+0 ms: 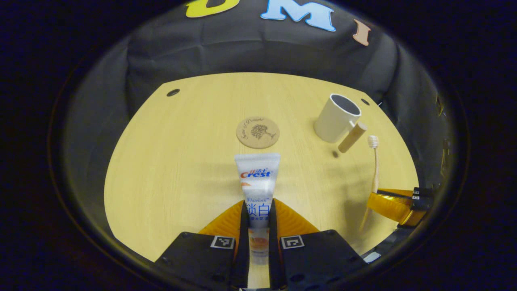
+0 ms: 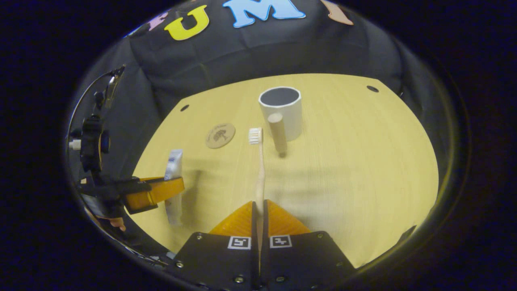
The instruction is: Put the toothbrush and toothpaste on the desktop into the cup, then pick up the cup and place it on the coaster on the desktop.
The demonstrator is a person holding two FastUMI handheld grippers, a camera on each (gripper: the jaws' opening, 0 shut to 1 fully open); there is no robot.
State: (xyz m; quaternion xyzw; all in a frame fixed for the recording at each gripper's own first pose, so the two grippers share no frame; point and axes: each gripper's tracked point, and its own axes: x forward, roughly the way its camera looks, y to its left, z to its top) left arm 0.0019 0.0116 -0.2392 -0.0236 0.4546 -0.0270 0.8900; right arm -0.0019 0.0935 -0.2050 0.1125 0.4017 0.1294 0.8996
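The left gripper (image 1: 258,210) clamps a white toothpaste (image 1: 257,178) tube; the right gripper (image 2: 259,212) grips a pale wooden toothbrush (image 2: 259,169). Toward the table's (image 2: 363,169) far edge stand the white cup (image 2: 282,111) and round cork coaster (image 2: 220,135).

Both gripper views from low above the desktop (image 1: 161,161), facing the wall, sharing cup (image 2: 282,111) and coaster (image 1: 257,132).
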